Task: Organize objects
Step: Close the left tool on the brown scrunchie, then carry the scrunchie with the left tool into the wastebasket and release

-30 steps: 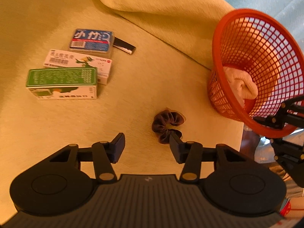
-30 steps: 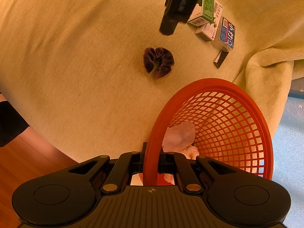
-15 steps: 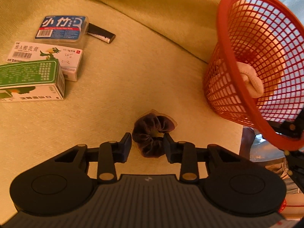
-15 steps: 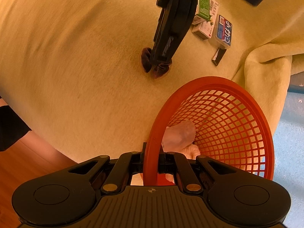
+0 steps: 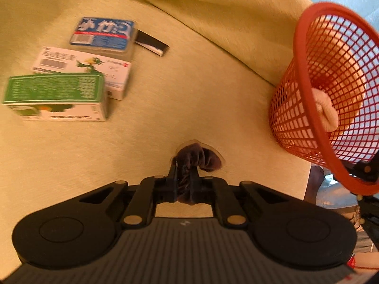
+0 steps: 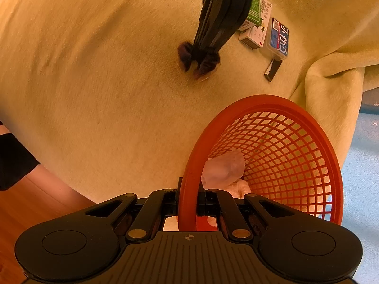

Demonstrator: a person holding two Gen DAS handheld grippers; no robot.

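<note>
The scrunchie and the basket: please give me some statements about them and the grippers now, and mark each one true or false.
1. The left gripper is shut on the dark velvet scrunchie. True.
2. The right gripper is open and holds nothing. False: it is shut on the rim of the red mesh basket.
3. The basket is empty. False: a pale rolled cloth lies inside.
4. The blue packet, white box and green box lie outside the basket on the yellow blanket. True.
</note>
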